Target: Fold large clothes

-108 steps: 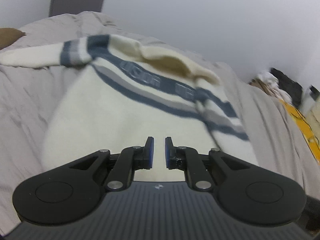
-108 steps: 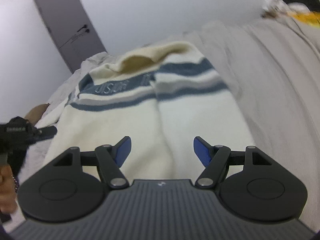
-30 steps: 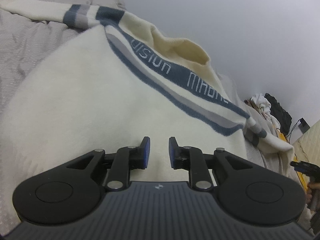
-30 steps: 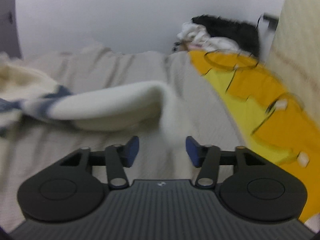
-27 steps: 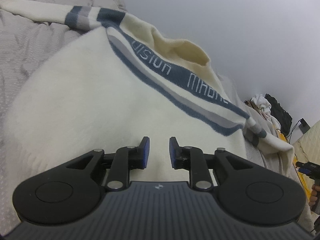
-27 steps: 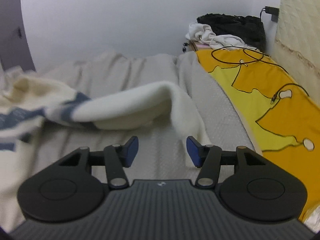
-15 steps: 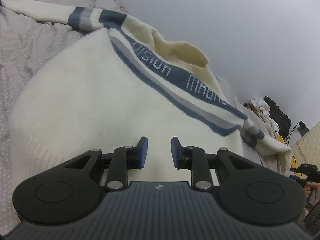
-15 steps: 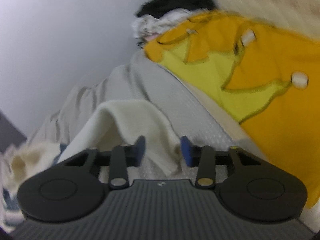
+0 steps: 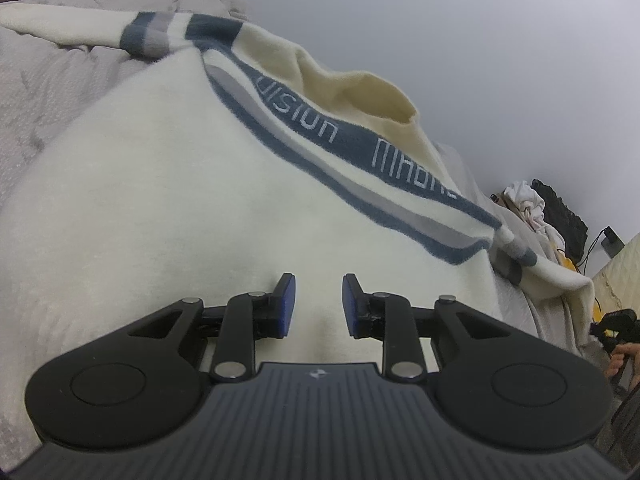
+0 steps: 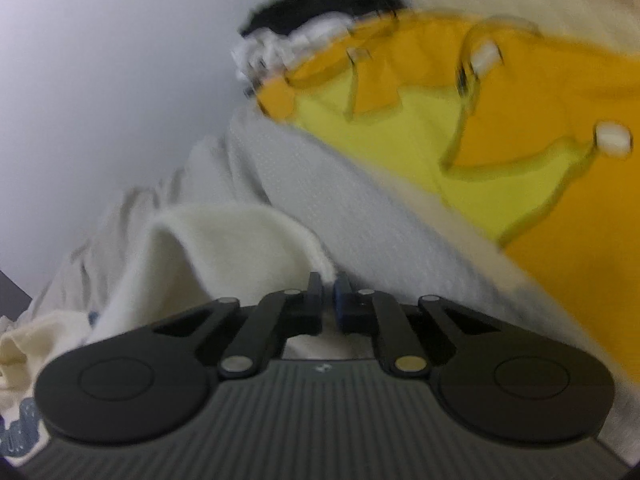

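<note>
- Left wrist view: a grey quilted bedspread [image 9: 36,84] under a plain pale wall is covered by the cream fleece sweater with blue-grey chest stripes [image 9: 168,200], spread flat for folding. The left gripper [image 9: 316,304] is held low over its body, jaws narrowly parted, nothing gripped.
- Right wrist view: beside a yellow-orange sheet [image 10: 520,160], the right gripper [image 10: 329,294] has just been closed on the sweater's cream sleeve end [image 10: 240,248], seemingly so it can be folded inward.

A bed covered by a wrinkled grey bedspread [image 9: 36,92], with a cream sweater [image 9: 168,200] spread flat on it and a yellow-and-orange cloth [image 10: 520,152] alongside.
</note>
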Demonstrator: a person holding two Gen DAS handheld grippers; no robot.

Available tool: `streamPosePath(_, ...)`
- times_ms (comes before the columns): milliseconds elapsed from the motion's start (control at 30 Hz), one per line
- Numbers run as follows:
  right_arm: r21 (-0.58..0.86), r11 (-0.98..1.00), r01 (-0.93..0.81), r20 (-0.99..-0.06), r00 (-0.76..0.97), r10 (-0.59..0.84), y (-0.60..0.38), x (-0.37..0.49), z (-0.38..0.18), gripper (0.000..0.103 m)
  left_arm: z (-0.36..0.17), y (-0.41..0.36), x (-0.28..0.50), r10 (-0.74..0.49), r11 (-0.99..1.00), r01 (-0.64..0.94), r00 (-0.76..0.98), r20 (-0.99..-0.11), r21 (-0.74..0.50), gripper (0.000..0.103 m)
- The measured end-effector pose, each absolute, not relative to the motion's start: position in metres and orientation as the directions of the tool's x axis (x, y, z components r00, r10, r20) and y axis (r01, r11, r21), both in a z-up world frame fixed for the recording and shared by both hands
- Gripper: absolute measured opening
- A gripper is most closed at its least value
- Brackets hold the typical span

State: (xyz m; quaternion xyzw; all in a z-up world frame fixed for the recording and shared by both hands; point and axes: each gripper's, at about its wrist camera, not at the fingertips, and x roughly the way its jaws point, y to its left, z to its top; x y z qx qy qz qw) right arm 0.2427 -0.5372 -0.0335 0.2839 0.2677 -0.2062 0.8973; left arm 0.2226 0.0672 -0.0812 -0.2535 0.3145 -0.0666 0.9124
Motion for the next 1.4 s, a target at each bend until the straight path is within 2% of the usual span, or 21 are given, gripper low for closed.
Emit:
streamPosePath(67,0.338,0.773,0.537,-0.598,0.757,-0.264,-0.538,0.245,-0.019,0.008,-0.081,0.067,0.223,-0.28,0.863,-0.038,0.794,-0.54,-0.503,0.03)
streamPosePath(300,0.374,0.734,0.567,-0.502,0.789,-0.354,-0.575,0.251,0.063,0.007,-0.076,0.064,0.22,-0.276,0.884,-0.014,0.791,-0.546,-0.467,0.03)
streamPosePath(467,0.364,0.794,0.487,-0.372,0.858,-0.355,-0.571,0.26,0.122,0.007,-0.075,0.069,0.219,-0.274,0.874,-0.027,0.797,-0.539,-0.485,0.03)
streamPosePath(567,0.339,0.816,0.467,-0.328,0.872,-0.363,-0.569,0.27,0.138,0.007,-0.072,0.072,0.217,-0.264,0.877,-0.029,0.805,-0.531,-0.479,0.03)
streamPosePath(700,0.275,0.81,0.517,-0.365,0.836,-0.41,-0.58,0.277,0.11,0.007,-0.069,0.075,0.215,-0.255,0.877,-0.037,0.809,-0.53,-0.478,0.03)
streamPosePath(933,0.188,0.771,0.609,-0.531,0.723,-0.442,-0.599,0.264,0.01,0.007,-0.065,0.082,0.214,-0.218,0.899,-0.06,0.798,-0.561,-0.434,0.03)
streamPosePath(1067,0.136,0.787,0.601,-0.519,0.72,-0.461,-0.591,0.255,-0.02,0.007,-0.057,0.091,0.209,-0.195,0.902,-0.076,0.808,-0.557,-0.426,0.03)
streamPosePath(1267,0.126,0.793,0.596,-0.492,0.732,-0.471,-0.574,0.253,-0.01,0.012,-0.047,0.102,0.202,-0.16,0.9,-0.109,0.818,-0.552,-0.422,0.03)
streamPosePath(1333,0.097,0.811,0.577,-0.48,0.741,-0.47,-0.564,0.251,-0.003,0.025,-0.045,0.103,0.201,-0.148,0.907,-0.113,0.817,-0.558,-0.407,0.033)
streamPosePath(1400,0.121,0.815,0.567,-0.482,0.751,-0.451,-0.555,0.244,0.003,0.066,-0.045,0.104,0.199,-0.142,0.909,-0.116,0.817,-0.559,-0.401,0.034)
